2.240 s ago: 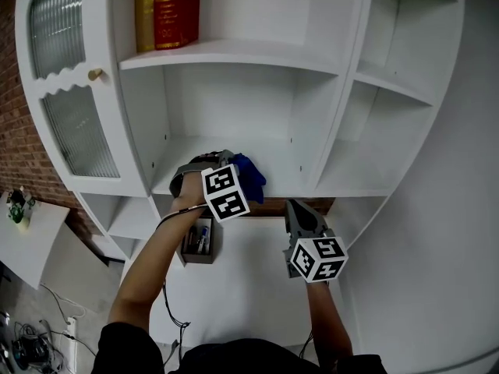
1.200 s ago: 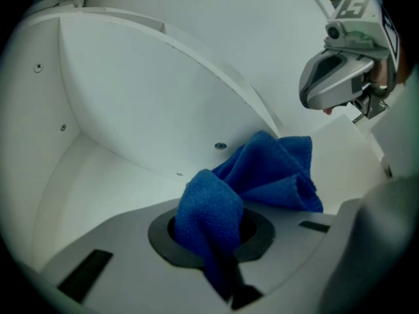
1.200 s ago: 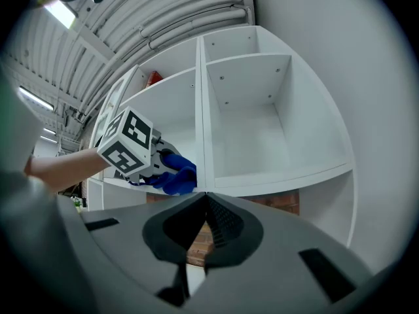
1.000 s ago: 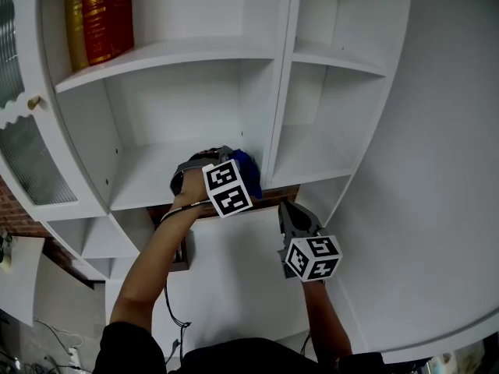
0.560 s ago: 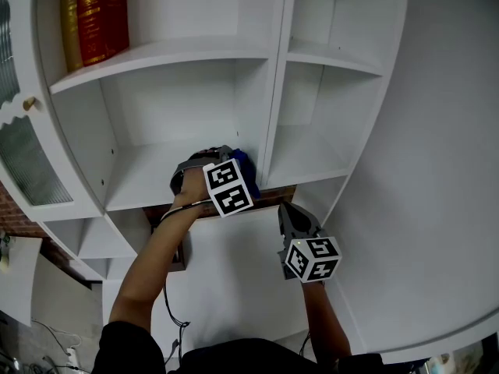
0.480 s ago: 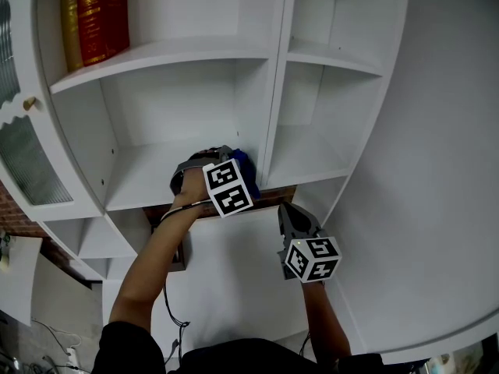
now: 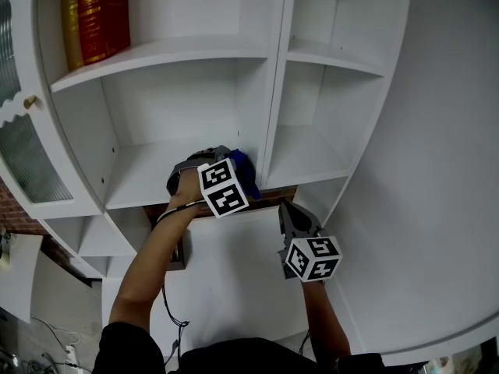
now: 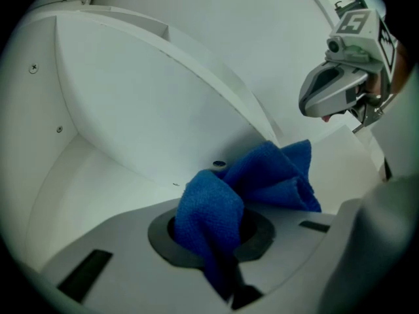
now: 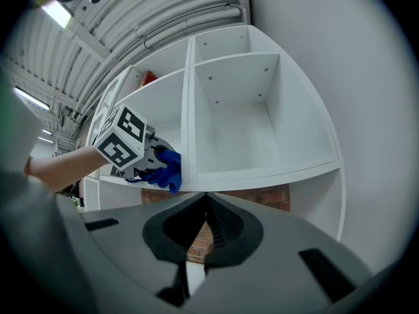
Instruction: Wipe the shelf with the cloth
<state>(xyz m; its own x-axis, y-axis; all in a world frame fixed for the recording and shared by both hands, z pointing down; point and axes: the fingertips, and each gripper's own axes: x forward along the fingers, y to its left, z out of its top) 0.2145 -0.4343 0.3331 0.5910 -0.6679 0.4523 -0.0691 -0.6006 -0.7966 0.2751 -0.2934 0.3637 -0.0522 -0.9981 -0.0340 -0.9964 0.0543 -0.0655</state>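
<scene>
A blue cloth is bunched at the right front corner of the white shelf, against the upright divider. My left gripper is shut on the blue cloth, which spills forward onto the shelf board. From the right gripper view the cloth hangs at the shelf's front edge. My right gripper hangs below the shelf, to the right of the left one. Its jaws are shut with nothing between them.
Red and gold books stand on the shelf above, at the left. A glazed cabinet door with a brass knob is at far left. Bare compartments lie right of the divider. A white table is below.
The view swung right early on, then held. My left gripper has slid slightly left along the shelf's front edge with the cloth. The right gripper has stayed still.
</scene>
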